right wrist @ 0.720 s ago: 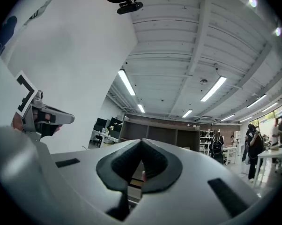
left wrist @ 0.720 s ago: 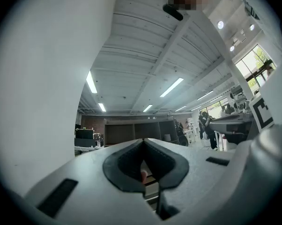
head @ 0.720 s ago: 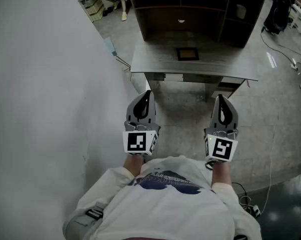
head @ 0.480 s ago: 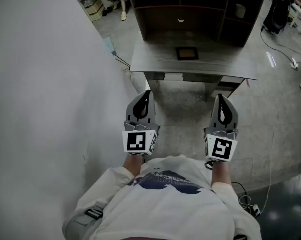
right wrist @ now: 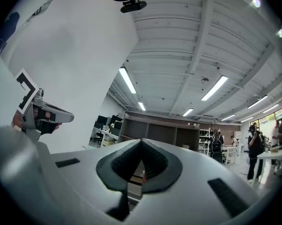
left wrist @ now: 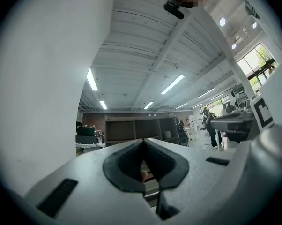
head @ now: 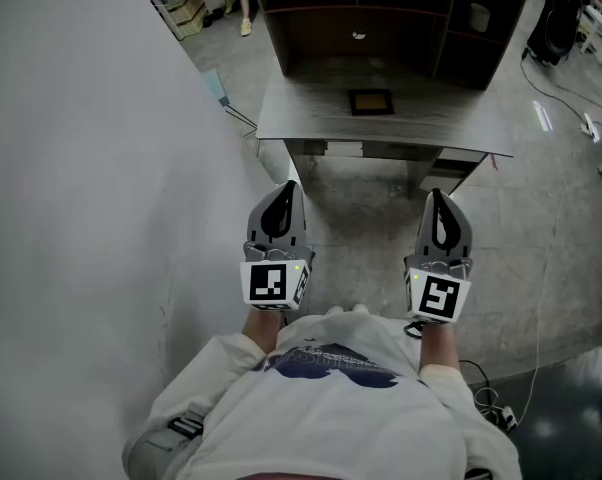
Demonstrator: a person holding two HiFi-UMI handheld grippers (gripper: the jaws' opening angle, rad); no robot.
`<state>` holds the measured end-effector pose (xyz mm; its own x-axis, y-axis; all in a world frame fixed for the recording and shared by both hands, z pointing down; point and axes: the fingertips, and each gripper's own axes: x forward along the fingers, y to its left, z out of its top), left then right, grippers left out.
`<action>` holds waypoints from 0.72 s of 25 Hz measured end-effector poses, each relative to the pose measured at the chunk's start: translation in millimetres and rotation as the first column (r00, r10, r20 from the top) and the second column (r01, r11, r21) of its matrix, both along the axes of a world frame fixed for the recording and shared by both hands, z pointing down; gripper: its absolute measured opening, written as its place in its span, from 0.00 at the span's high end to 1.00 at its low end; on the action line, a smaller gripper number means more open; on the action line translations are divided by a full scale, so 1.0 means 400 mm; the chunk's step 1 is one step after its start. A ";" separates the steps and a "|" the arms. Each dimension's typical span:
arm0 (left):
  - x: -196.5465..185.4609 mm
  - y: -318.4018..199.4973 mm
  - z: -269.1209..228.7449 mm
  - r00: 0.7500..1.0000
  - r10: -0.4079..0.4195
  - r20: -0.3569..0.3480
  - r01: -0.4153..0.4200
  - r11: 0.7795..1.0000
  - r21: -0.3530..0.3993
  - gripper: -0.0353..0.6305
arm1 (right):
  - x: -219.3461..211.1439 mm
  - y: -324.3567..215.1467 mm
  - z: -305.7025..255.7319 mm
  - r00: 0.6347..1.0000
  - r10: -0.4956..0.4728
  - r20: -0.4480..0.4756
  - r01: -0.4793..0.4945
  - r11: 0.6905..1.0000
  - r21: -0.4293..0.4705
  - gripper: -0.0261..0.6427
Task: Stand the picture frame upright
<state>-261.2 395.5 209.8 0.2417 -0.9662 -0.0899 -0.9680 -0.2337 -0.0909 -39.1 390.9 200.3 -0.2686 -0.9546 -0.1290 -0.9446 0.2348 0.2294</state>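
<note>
Head view: seeing the picture frame lying flat on the grey tabletop, near the back, just in front of the dark shelf unit. Holding the left gripper and right gripper side by side, close to the body, over the floor. Keeping both well short of the tabletop, frame well apart from both, ahead and between them. Noting the white partition tight on the left and cables on the floor at right.

Left gripper view: showing fingers pressed together, gripping nothing. Pointing toward the shelf unit, with the partition filling the left and the right gripper at the right edge. Not making out the frame here.

Right gripper view: showing fingers closed tip to tip, also empty. Facing the shelf unit, left gripper at left, people far off at right. Not making out the frame here either.
</note>
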 end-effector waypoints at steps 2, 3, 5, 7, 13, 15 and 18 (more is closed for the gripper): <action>0.003 -0.001 0.002 1.000 -0.007 -0.005 0.007 1.000 -0.008 0.94 | 0.010 -0.002 -0.001 0.999 -0.020 0.038 0.020 1.000 -0.003 0.97; 0.005 -0.003 0.004 1.000 -0.011 -0.010 0.011 1.000 -0.014 0.94 | 0.019 -0.004 -0.002 0.997 -0.030 0.068 0.030 1.000 -0.004 0.96; 0.009 -0.010 0.009 1.000 -0.018 -0.022 0.017 0.999 -0.030 0.94 | 0.042 -0.009 -0.006 0.993 -0.036 0.113 0.037 0.999 -0.003 0.96; 0.013 -0.017 0.011 0.999 -0.028 -0.040 0.026 0.999 -0.042 0.94 | 0.064 -0.015 -0.013 0.990 -0.044 0.133 0.044 0.999 -0.001 0.96; 0.050 -0.024 0.011 0.996 -0.040 -0.082 0.033 0.996 -0.078 0.75 | 0.137 -0.034 -0.006 0.978 -0.087 0.187 0.094 0.995 -0.028 0.76; 0.058 -0.030 0.019 0.995 -0.038 -0.088 0.030 0.995 -0.096 0.71 | 0.158 -0.043 0.004 0.977 -0.088 0.196 0.096 0.995 -0.035 0.73; 0.051 -0.040 0.022 0.993 -0.057 -0.099 0.045 0.992 -0.114 0.69 | 0.185 -0.060 0.021 0.974 -0.077 0.212 0.092 0.994 -0.059 0.68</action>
